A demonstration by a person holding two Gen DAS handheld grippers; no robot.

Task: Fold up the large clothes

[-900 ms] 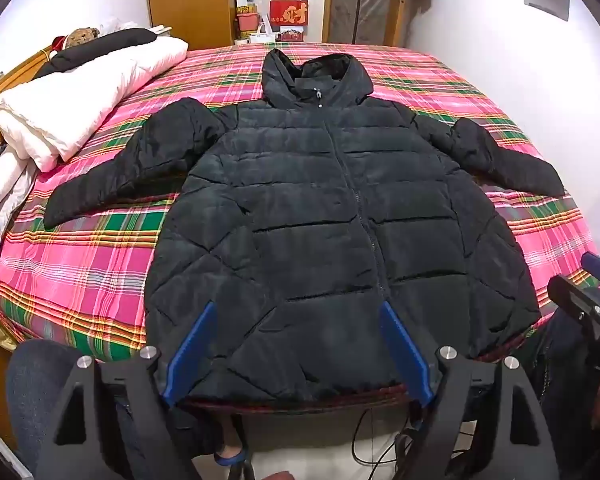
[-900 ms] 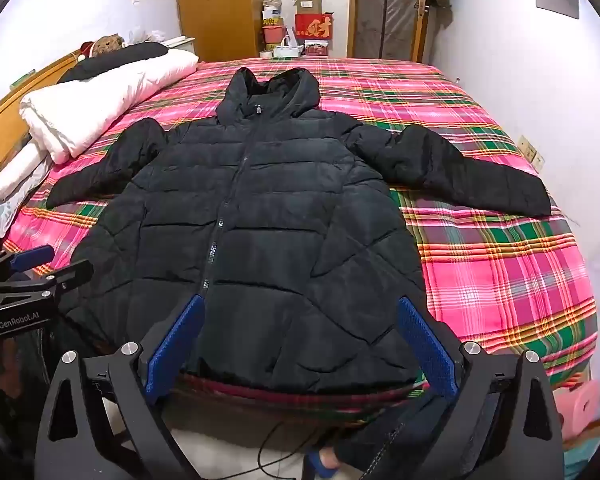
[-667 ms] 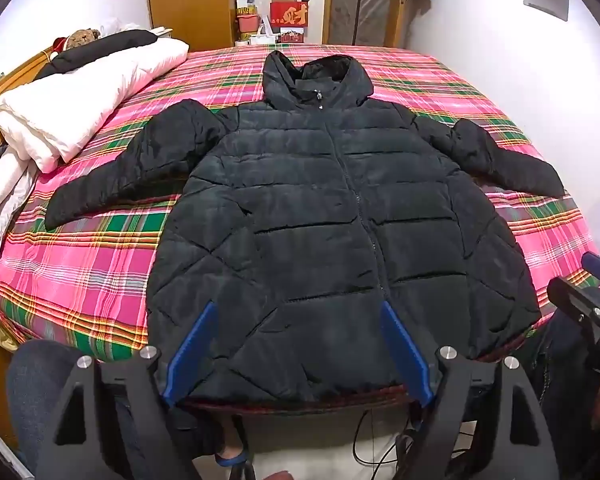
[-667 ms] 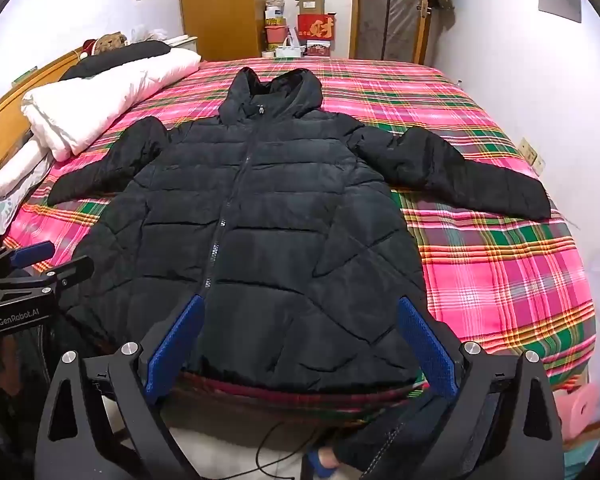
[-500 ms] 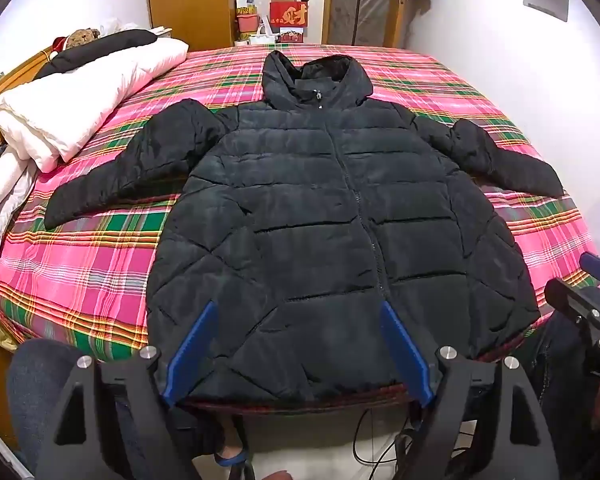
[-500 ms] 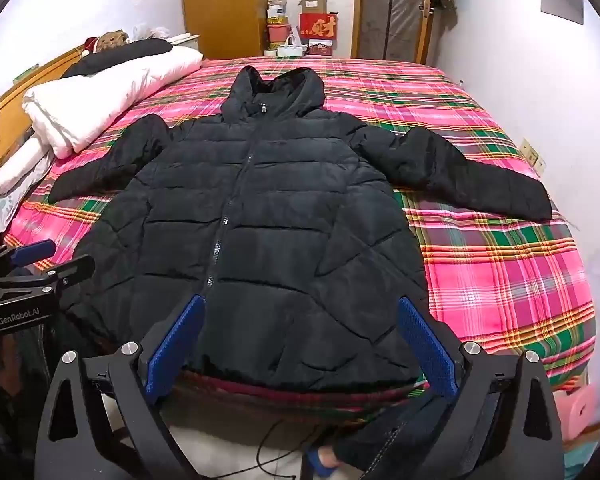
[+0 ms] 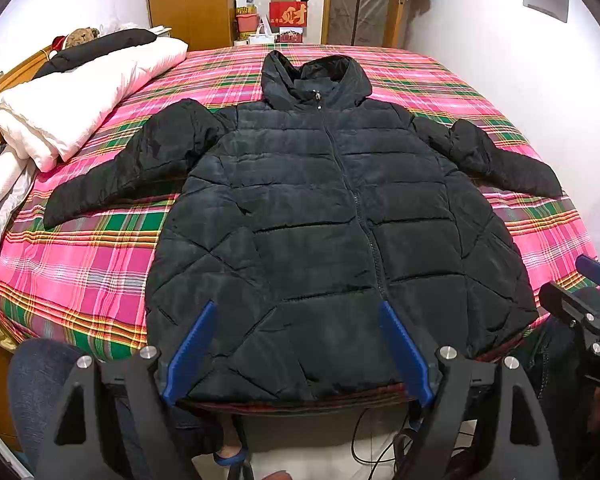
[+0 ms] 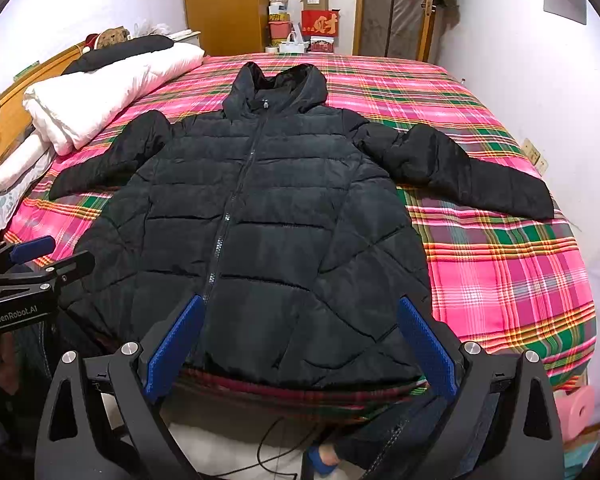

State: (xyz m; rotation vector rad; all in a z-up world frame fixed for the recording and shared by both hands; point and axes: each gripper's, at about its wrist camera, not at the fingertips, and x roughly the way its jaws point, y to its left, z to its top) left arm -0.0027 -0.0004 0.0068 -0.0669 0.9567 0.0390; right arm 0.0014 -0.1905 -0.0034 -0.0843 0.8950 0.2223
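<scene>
Folding has not begun: the black puffer jacket (image 7: 332, 216) lies spread flat on the plaid bed (image 7: 92, 264), zipped, sleeves out, its hem just ahead of both jaws. The left gripper (image 7: 298, 354) and right gripper (image 8: 300, 354) hover wide open, empty. Next, I judge, each must reach outward past its jaws to a sleeve and fold it inward.

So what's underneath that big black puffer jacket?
The black quilted puffer jacket lies flat on a pink-and-green plaid bedspread, visible all around it. Whatever lies beneath its body is covered.
</scene>
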